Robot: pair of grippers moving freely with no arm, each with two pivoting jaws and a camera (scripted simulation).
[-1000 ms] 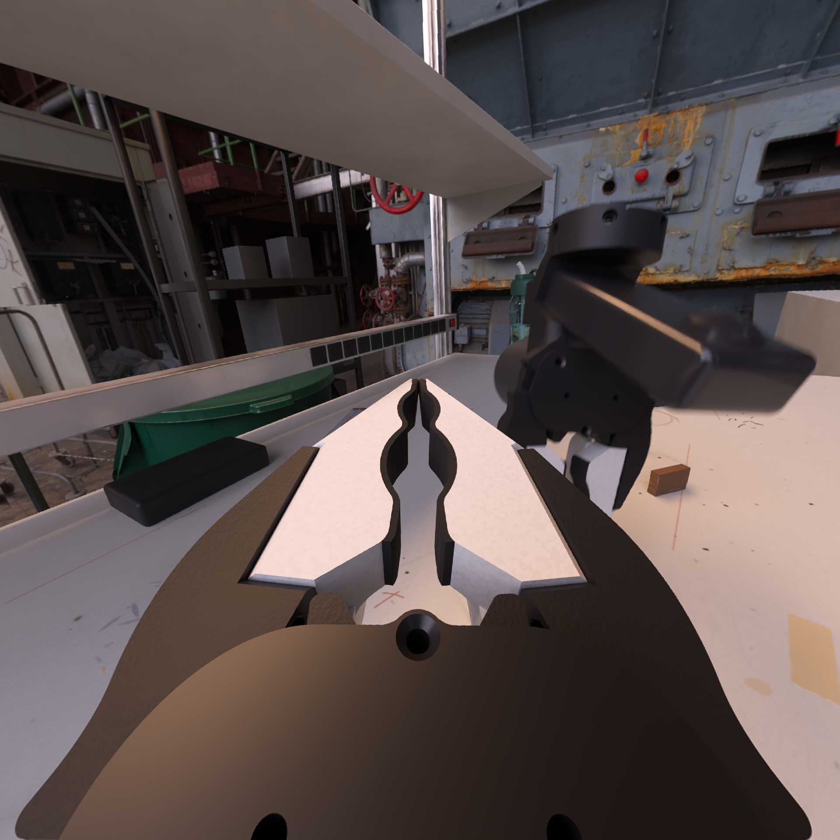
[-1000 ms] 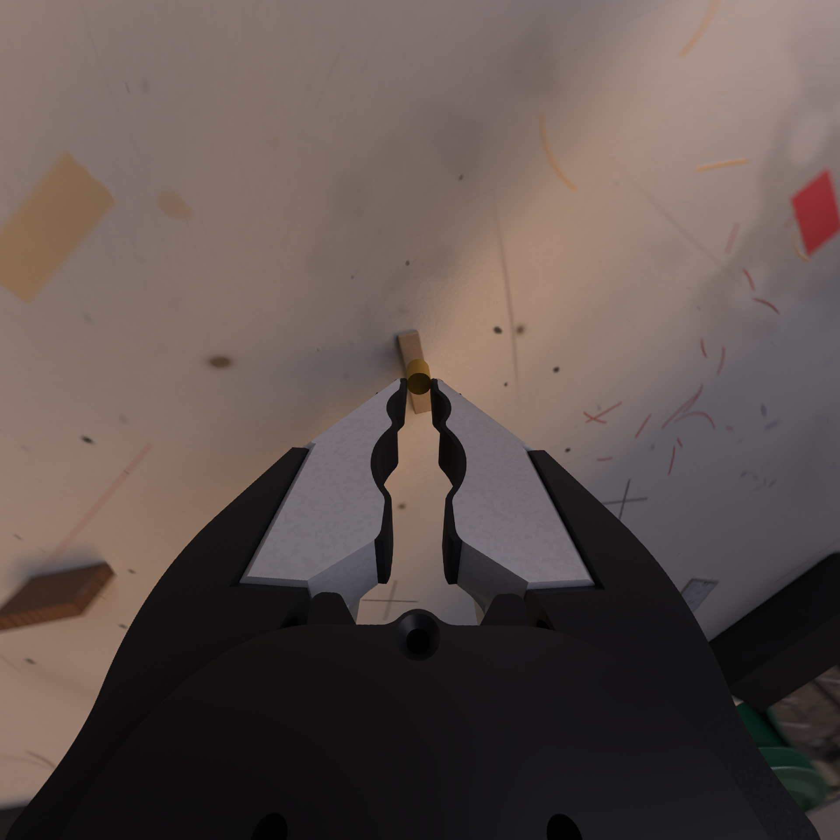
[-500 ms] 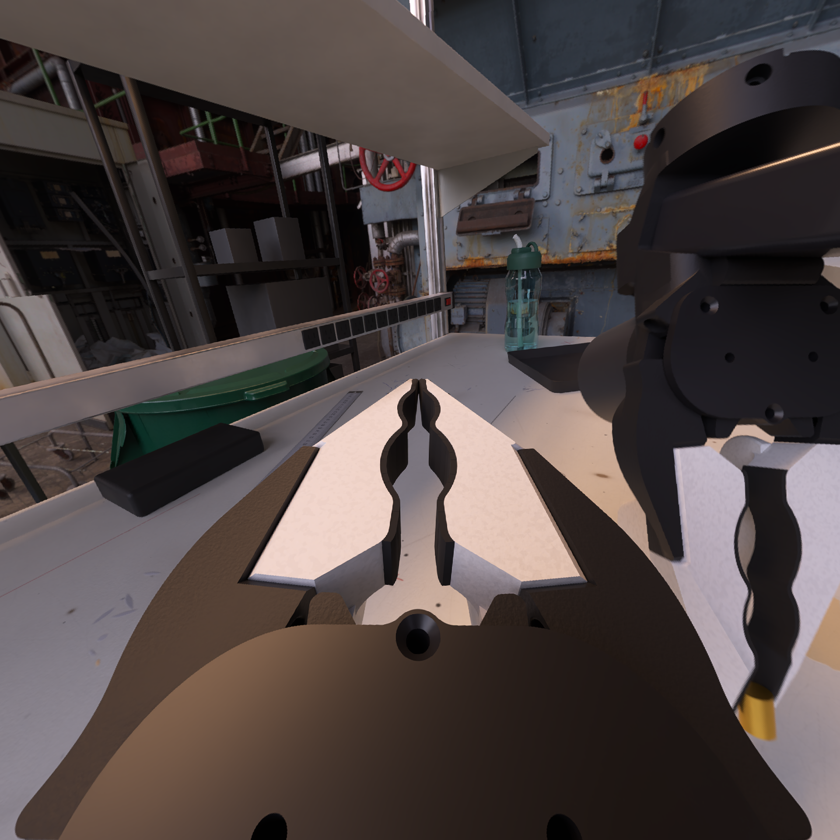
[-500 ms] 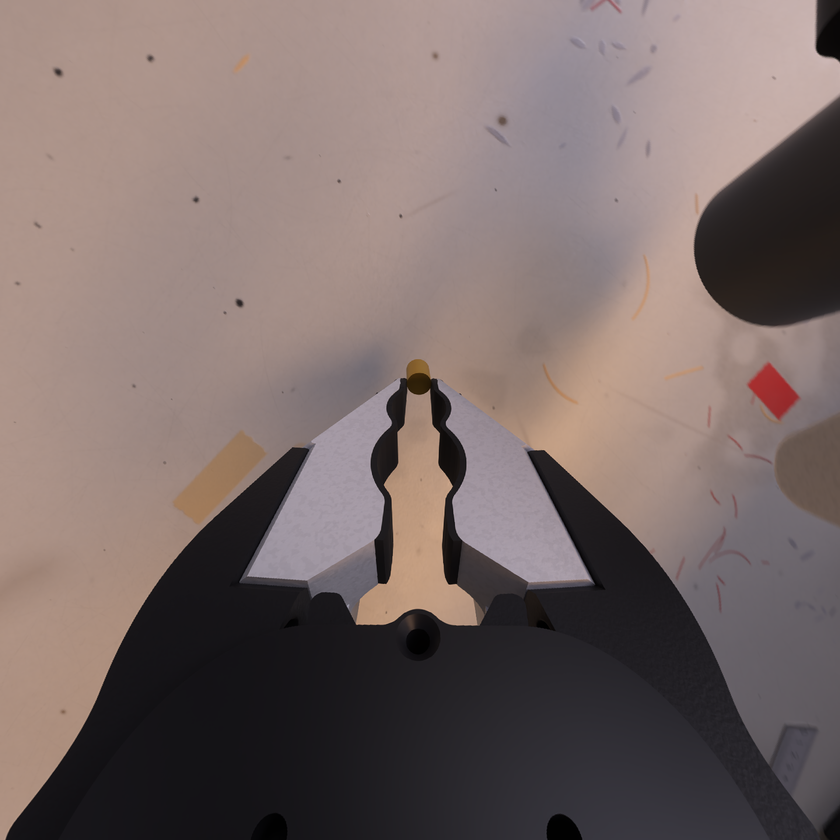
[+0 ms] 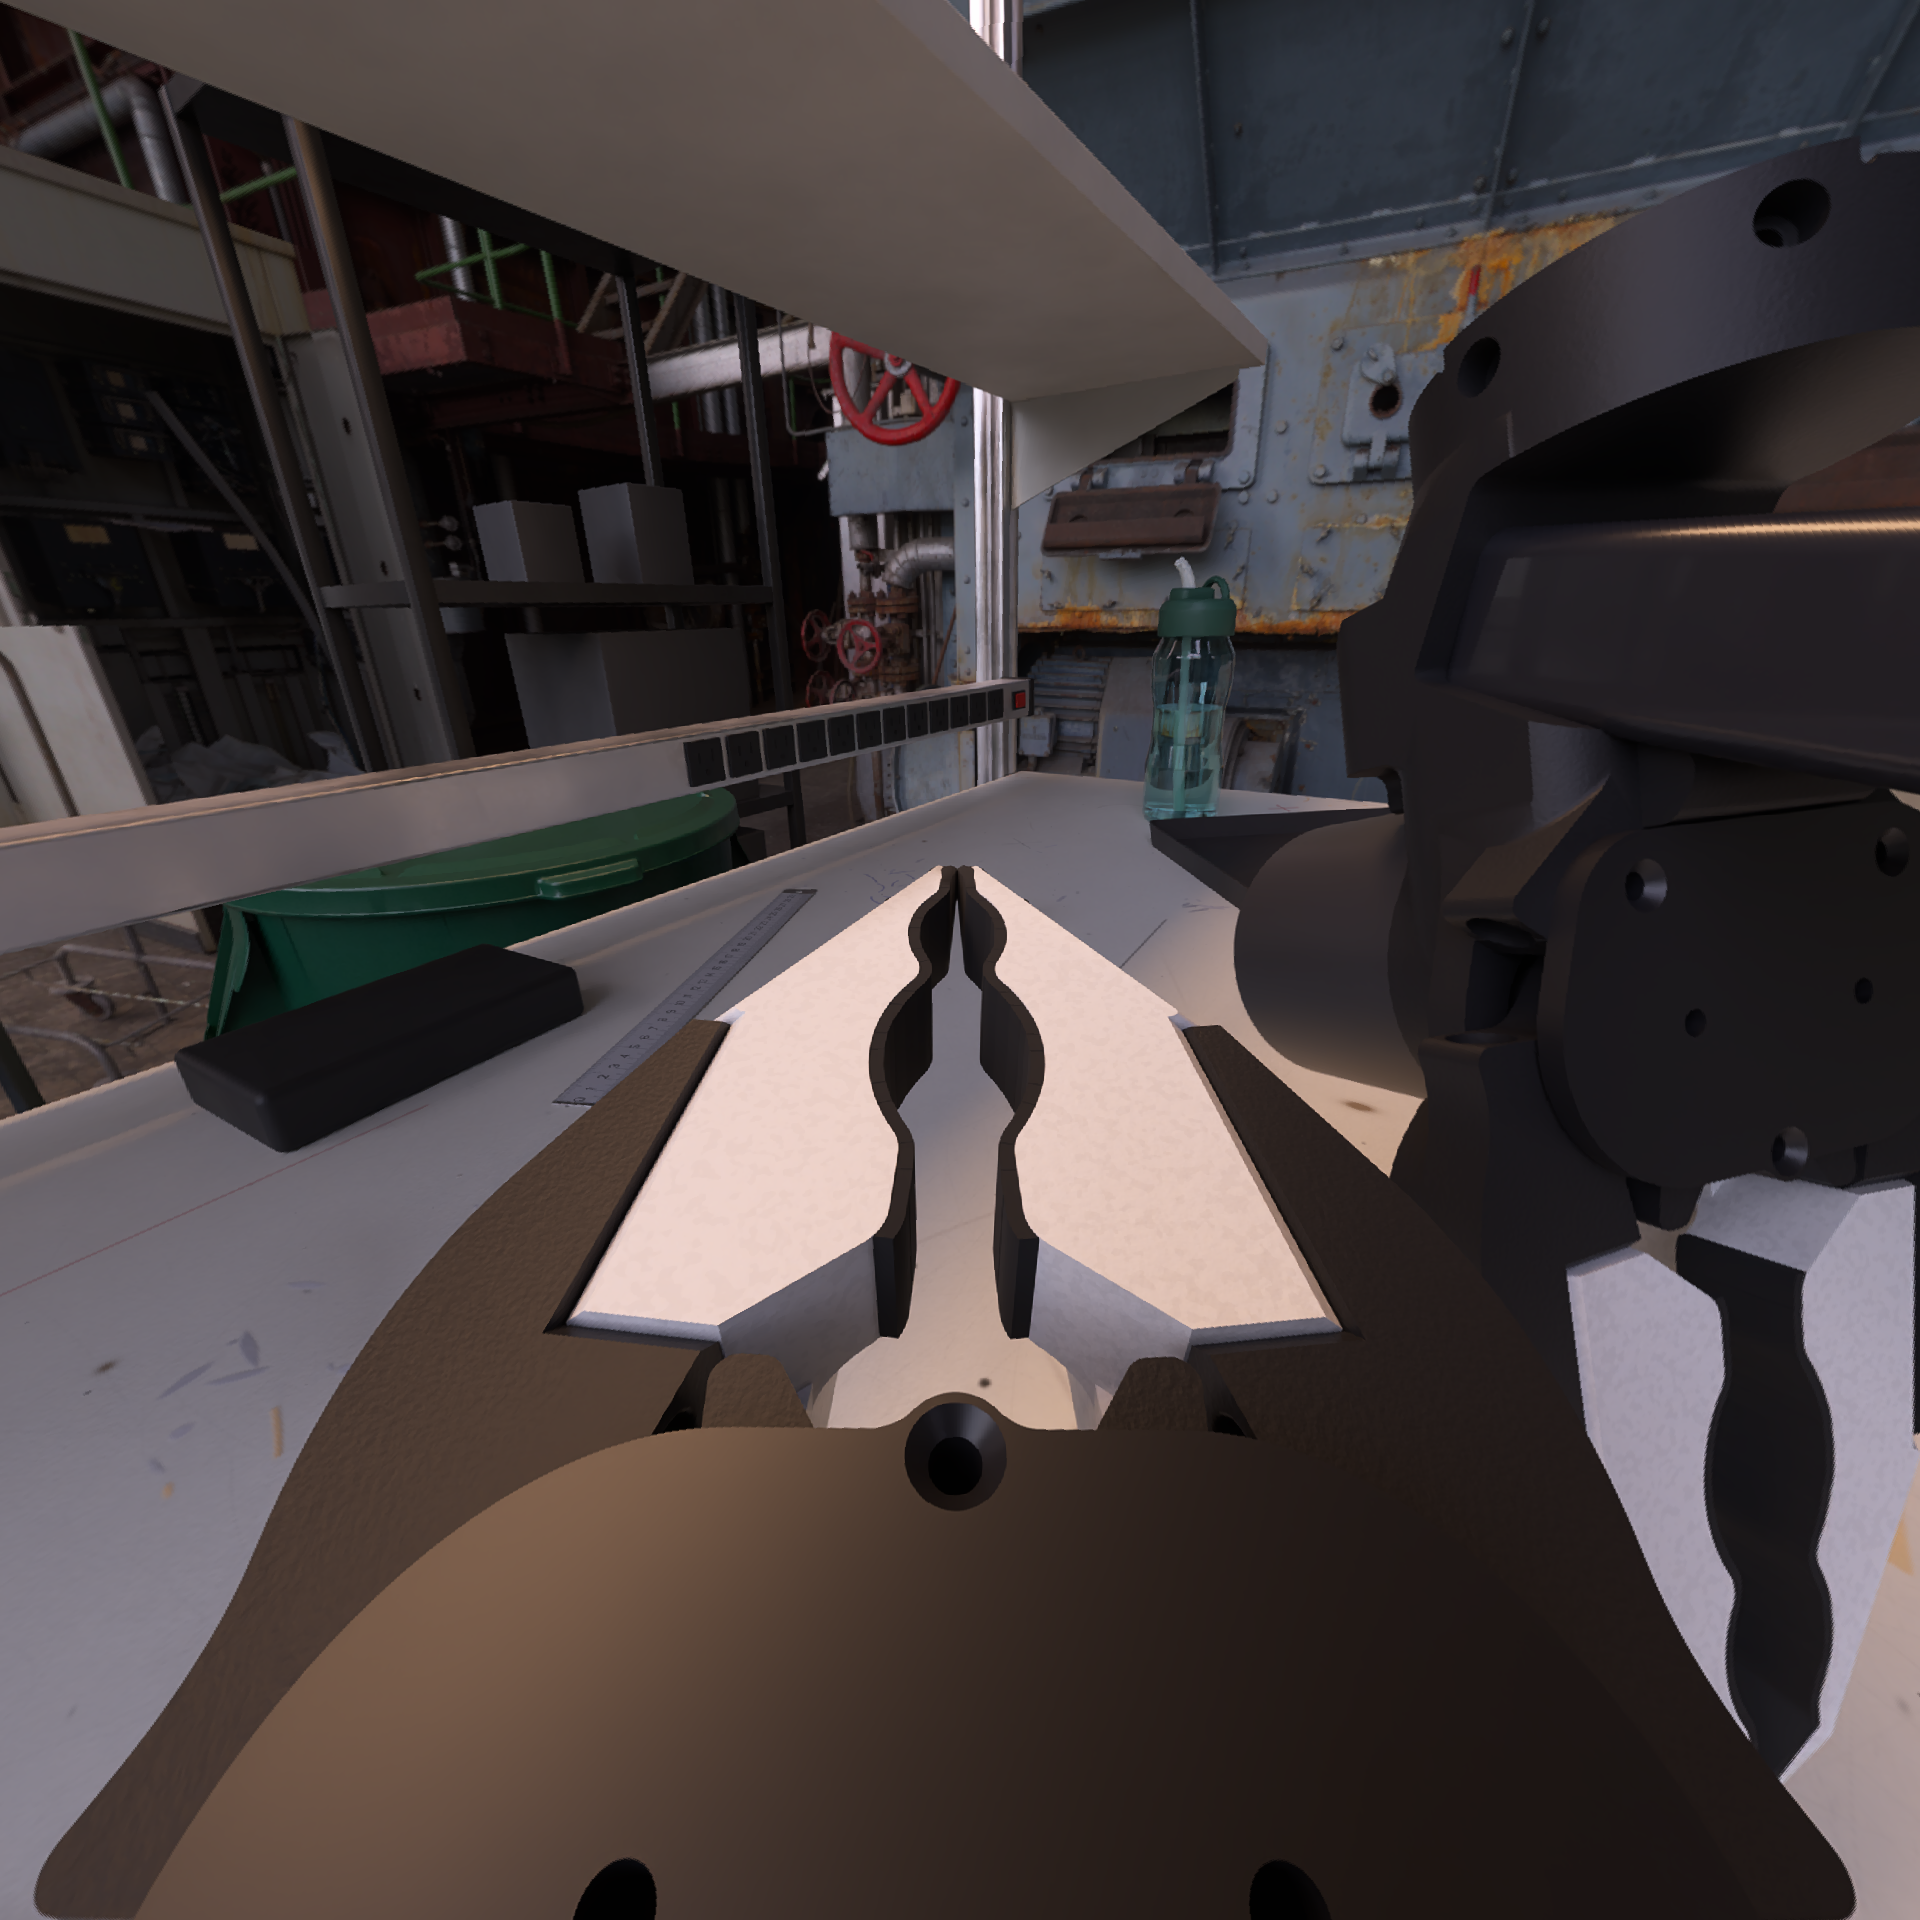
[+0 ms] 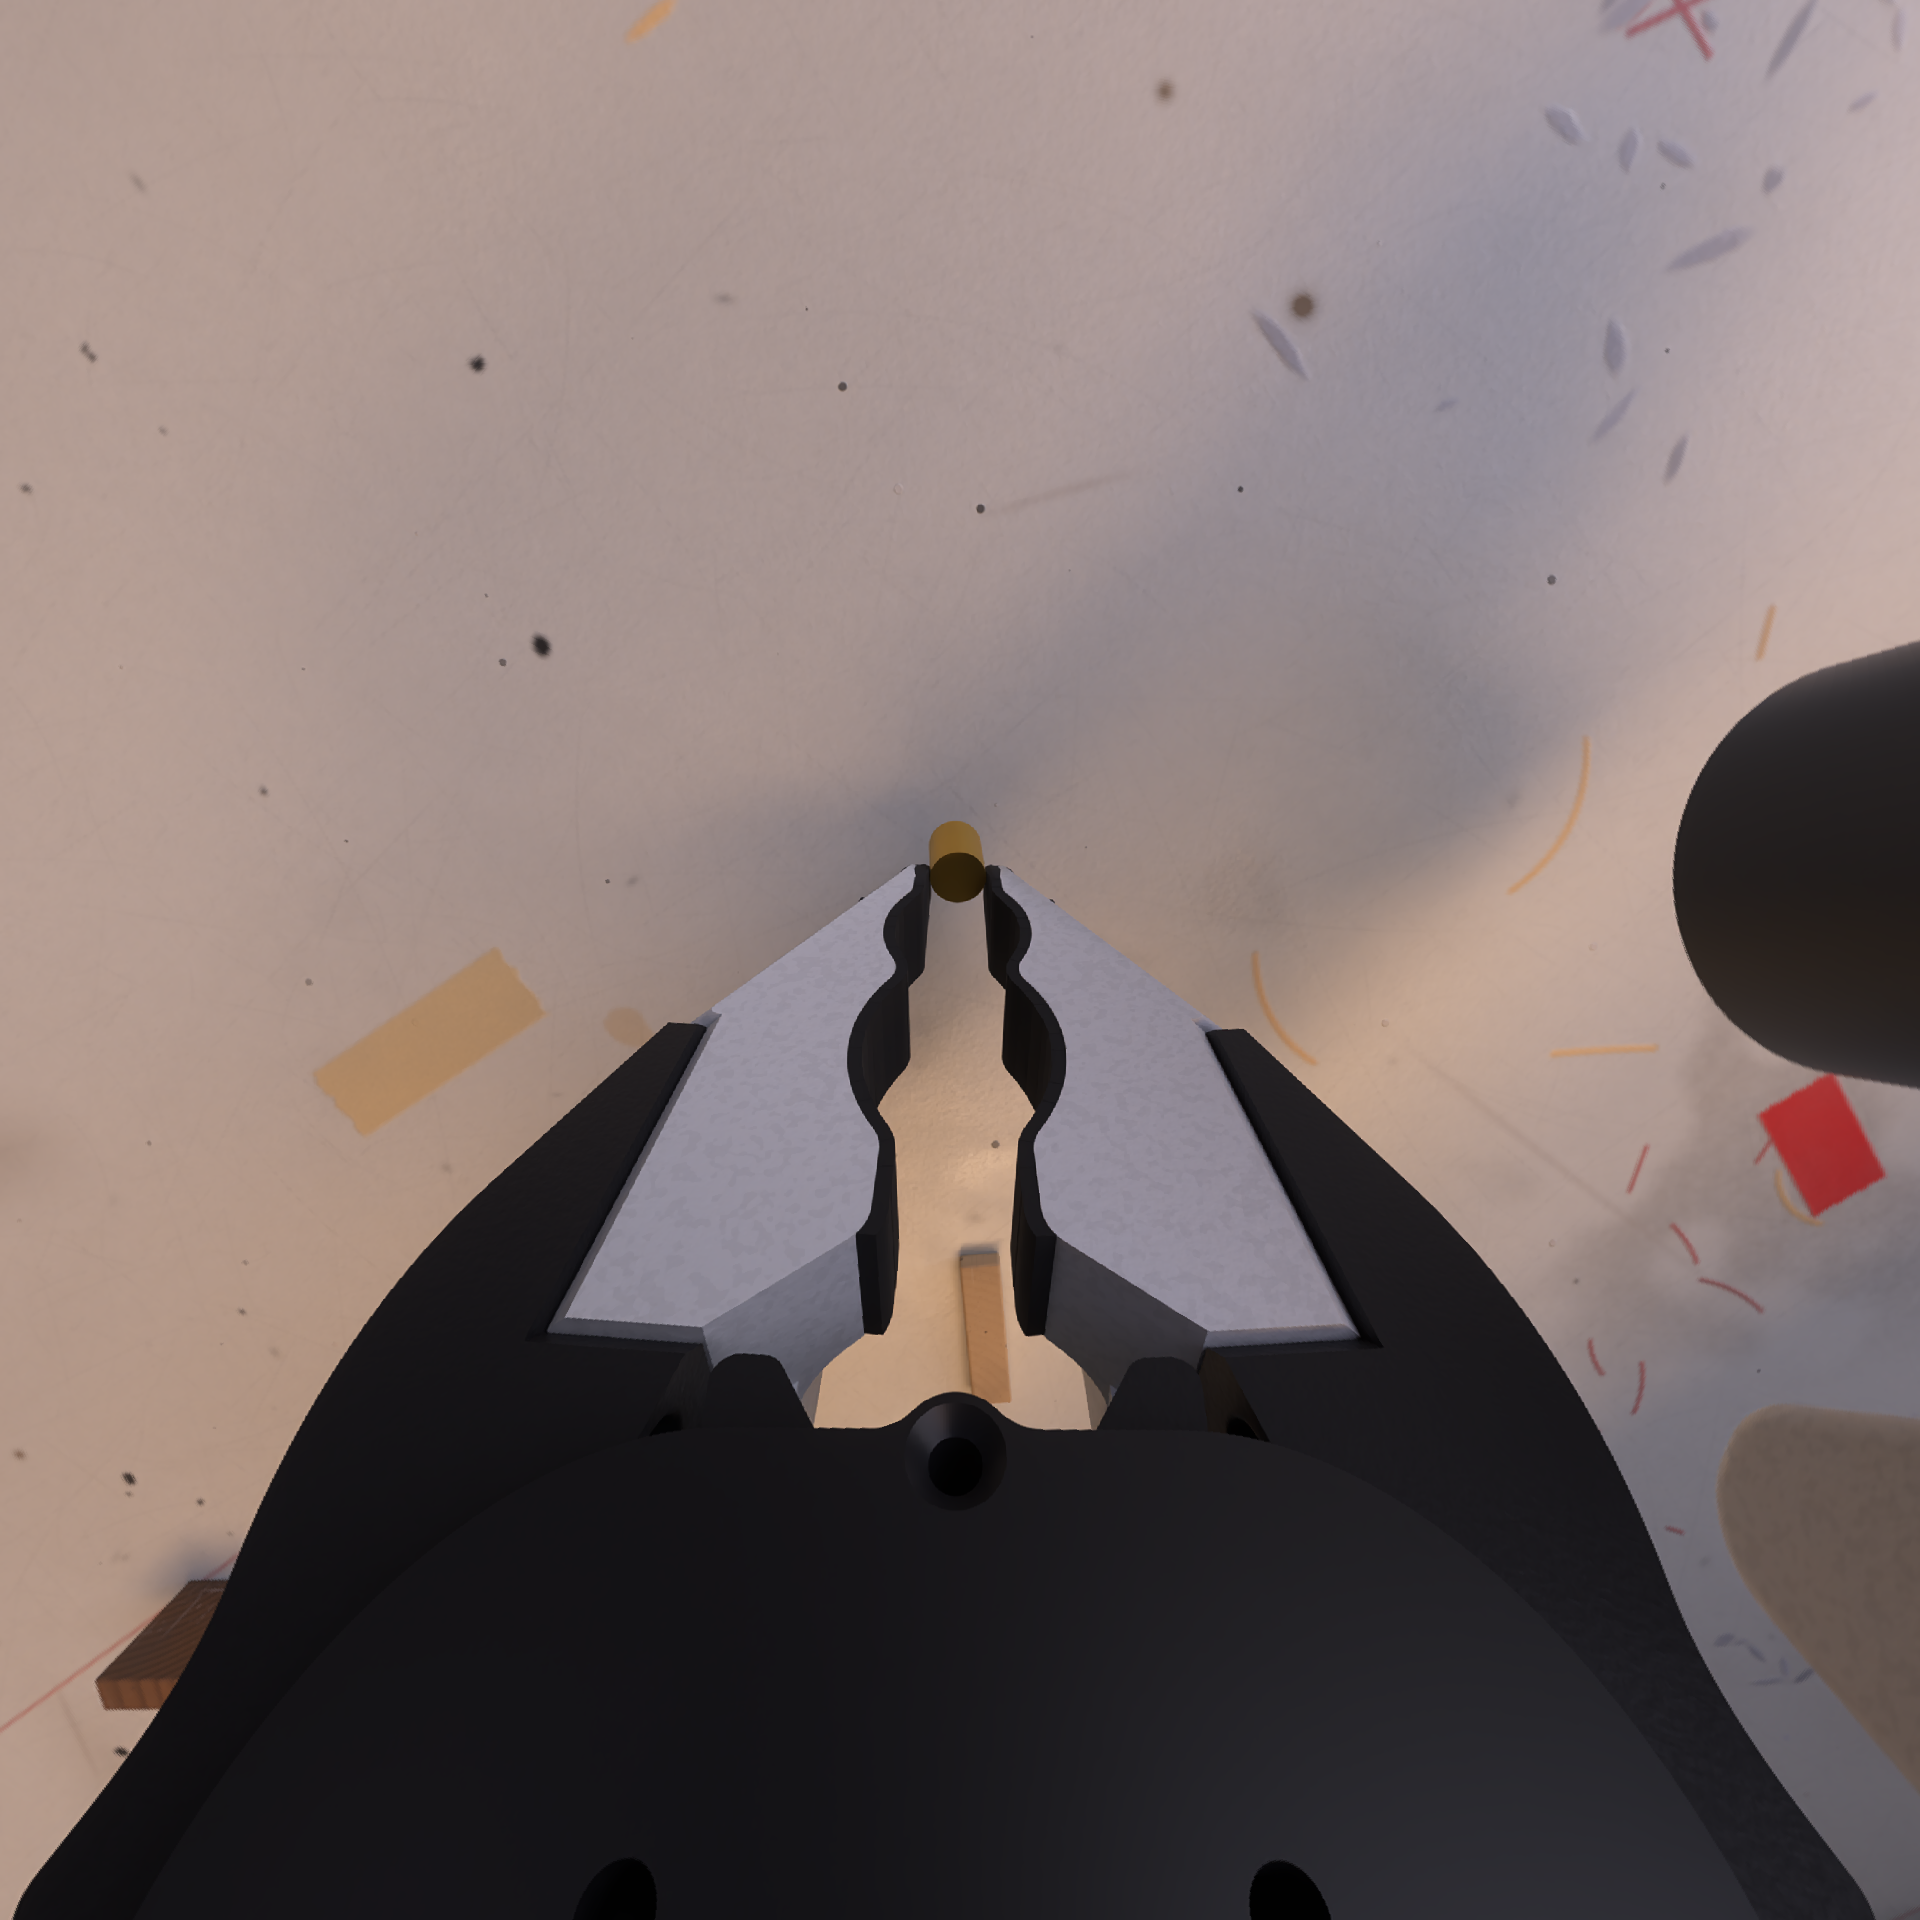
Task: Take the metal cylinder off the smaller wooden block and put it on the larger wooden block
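Observation:
In the right wrist view my right gripper [image 6: 956,881] is shut on a small brass-coloured metal cylinder [image 6: 956,854], pinched at the very fingertips above the table. A thin light wooden block [image 6: 985,1340] lies on the table and shows through the gap between the fingers. A darker brown wooden block [image 6: 156,1652] lies at the lower left, half hidden by the gripper body. My left gripper [image 5: 956,881] is shut and empty, held level over the table. The right gripper [image 5: 1782,1745] hangs close on its right and points down. The cylinder does not show in the left wrist view.
A black case [image 5: 379,1039], a steel ruler [image 5: 691,997] and a green bin [image 5: 468,925] are at the left. A water bottle [image 5: 1190,707] and a black tray [image 5: 1236,842] stand at the back. A shelf [image 5: 727,156] hangs overhead. Part of the left gripper [image 6: 1808,873] is near the right one.
My right gripper has lifted the cylinder off the light block and carried it away. The light block now shows behind the fingertips and the dark block has come into view. The left gripper barely moved.

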